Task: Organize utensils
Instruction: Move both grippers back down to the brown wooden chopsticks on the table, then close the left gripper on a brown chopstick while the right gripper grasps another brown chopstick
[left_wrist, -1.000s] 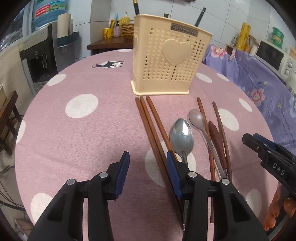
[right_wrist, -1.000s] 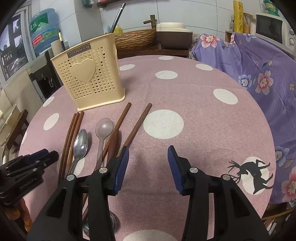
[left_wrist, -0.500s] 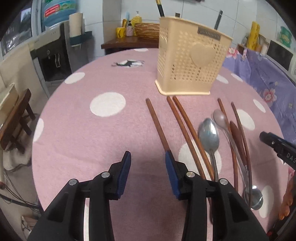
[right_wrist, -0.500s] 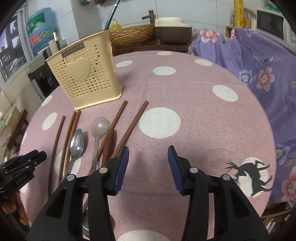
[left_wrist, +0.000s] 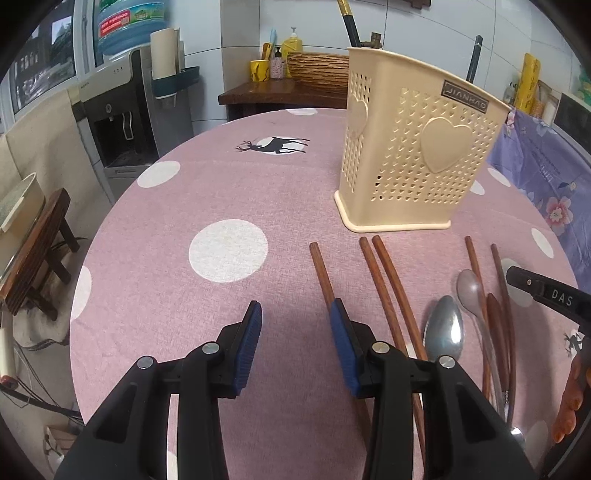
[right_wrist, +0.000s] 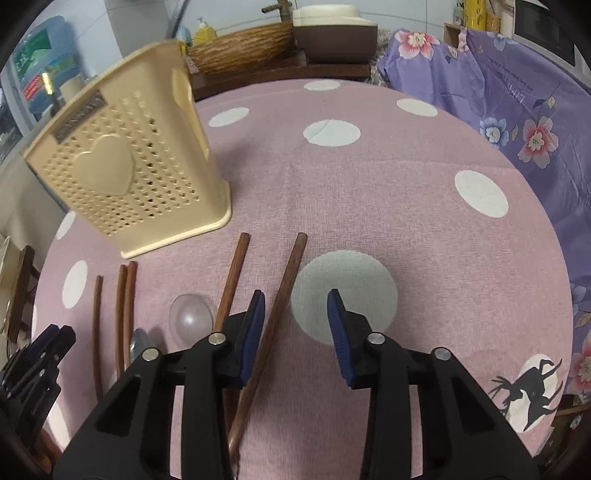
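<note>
Chopstick (left_wrist: 320, 271) just beside left claw (left_wrist: 295, 314) (right pad) | left claw agape, empty | right claw (right_wrist: 295, 306) agape, empty

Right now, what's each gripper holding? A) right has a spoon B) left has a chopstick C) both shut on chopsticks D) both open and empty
D: the left gripper and right gripper both show a wide gap between their blue pads with nothing in it, and the wooden chopsticks and metal spoon lie on the tablecloth in front of the beige utensil holder.
</note>
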